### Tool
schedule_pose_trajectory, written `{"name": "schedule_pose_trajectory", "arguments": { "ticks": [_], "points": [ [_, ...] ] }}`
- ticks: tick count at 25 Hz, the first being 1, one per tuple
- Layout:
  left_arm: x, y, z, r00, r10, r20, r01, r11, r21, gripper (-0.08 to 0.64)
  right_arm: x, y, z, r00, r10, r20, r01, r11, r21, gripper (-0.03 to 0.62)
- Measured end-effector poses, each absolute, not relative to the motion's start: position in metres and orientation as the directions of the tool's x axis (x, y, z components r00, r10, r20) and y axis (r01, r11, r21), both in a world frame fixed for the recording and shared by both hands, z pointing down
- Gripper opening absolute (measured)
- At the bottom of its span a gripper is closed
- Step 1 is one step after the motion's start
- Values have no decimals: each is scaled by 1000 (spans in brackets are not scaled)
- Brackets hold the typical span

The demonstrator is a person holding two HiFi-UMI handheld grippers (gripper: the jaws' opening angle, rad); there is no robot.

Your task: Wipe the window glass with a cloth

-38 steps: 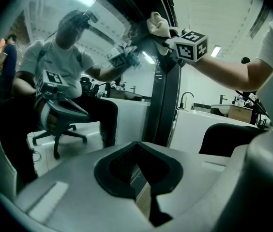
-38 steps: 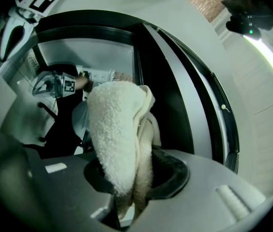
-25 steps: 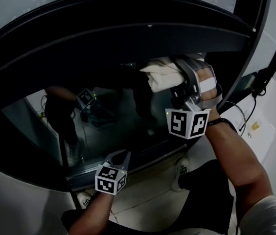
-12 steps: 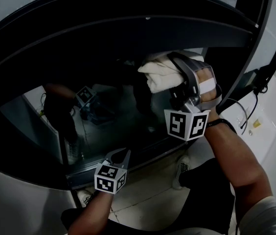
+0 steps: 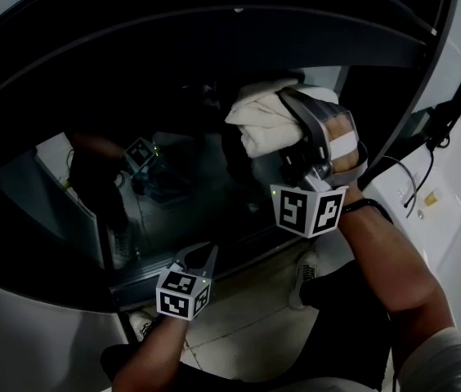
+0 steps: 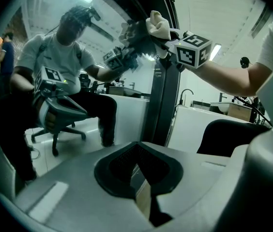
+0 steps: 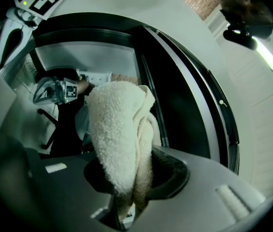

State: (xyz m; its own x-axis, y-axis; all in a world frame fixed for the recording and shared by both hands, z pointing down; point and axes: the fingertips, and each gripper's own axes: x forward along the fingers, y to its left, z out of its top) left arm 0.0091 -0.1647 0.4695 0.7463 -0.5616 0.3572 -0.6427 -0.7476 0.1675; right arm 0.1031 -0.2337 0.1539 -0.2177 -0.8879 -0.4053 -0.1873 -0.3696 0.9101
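A cream terry cloth [image 5: 265, 121] is bunched in my right gripper [image 5: 286, 119], which is shut on it and holds it against the dark, reflective window glass [image 5: 190, 170] near the upper right of the pane. In the right gripper view the cloth [image 7: 119, 144] rises out of the shut jaws and hides the fingertips. My left gripper [image 5: 199, 256] hangs lower, by the window's bottom frame, and touches no cloth. Its jaws are shut and empty in the left gripper view [image 6: 144, 197], where the cloth [image 6: 158, 25] shows high up on the glass [image 6: 78, 81].
A thick curved black frame [image 5: 214, 31] rims the pane, with a black post [image 6: 165, 91] on its right. A white counter [image 5: 451, 219] with cables [image 5: 447, 129] lies to the right. Below are a tiled floor [image 5: 239, 325] and the person's shoe [image 5: 304, 272].
My right gripper has slid the cloth a little up and to the left across the glass. The left gripper has stayed almost where it was.
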Motion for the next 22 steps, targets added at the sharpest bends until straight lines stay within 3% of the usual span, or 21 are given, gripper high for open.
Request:
{"name": "schedule_pose_trajectory", "arguments": {
  "ticks": [22],
  "points": [
    [11, -160, 467, 741, -530, 412, -638, -747, 186, 17, 103, -235, 168, -223, -887, -405, -271, -343, 899, 95]
  ]
}}
